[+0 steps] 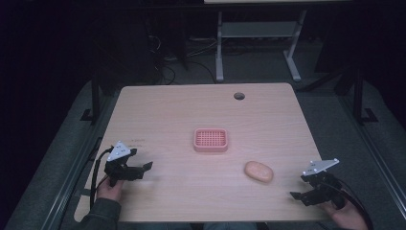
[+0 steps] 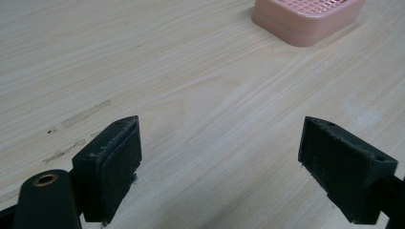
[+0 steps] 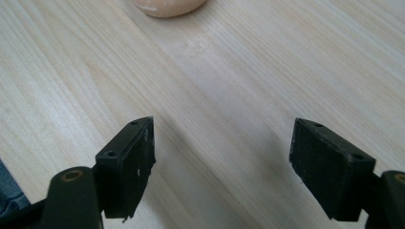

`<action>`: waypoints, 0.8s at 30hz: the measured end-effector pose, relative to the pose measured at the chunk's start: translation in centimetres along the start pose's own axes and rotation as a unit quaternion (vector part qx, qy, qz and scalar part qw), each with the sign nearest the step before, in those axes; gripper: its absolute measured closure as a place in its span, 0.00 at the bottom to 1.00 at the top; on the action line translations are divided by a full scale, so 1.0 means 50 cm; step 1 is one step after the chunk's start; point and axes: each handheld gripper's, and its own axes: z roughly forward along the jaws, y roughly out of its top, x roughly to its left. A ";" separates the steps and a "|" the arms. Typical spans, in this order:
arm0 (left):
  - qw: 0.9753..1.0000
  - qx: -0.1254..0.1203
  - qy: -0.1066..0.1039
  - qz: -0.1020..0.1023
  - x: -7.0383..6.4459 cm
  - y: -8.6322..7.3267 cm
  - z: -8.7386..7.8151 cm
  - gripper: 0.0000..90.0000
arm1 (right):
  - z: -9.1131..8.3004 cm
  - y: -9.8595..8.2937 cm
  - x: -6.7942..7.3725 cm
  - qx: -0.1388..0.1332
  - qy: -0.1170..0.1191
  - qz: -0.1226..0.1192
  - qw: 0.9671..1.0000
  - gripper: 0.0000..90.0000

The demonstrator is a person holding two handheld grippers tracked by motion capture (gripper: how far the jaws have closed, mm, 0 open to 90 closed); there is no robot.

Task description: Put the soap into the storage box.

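A pink soap dish (image 1: 210, 140) with a grid top sits near the middle of the wooden table (image 1: 182, 105). To its right and nearer me lies an oval peach soap bar (image 1: 259, 171). My left gripper (image 1: 143, 168) is low at the table's front left, open and holding nothing; its own view has the soap dish (image 2: 308, 19) at the top right, well ahead of its jaws. My right gripper (image 1: 298, 196) is at the front right corner, open and empty, with the soap bar (image 3: 167, 6) just past its jaws at the top of its view.
A round cable hole (image 1: 239, 96) is at the table's far edge. Beyond the table stand a white desk frame (image 1: 258, 43) and cables on a dark floor. Bare wood lies between the two grippers.
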 end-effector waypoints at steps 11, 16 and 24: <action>1.000 0.004 0.002 0.005 -0.001 -0.001 -0.003 0.16 | 0.003 0.031 0.011 0.023 0.011 -0.015 1.000 0.24; 1.000 0.000 0.002 0.004 -0.003 -0.001 -0.001 0.16 | 0.002 0.060 0.021 0.030 0.019 -0.034 0.999 0.23; 1.000 0.004 0.002 0.006 -0.002 -0.001 -0.003 0.16 | 0.007 0.090 0.030 0.045 0.025 -0.054 0.997 0.23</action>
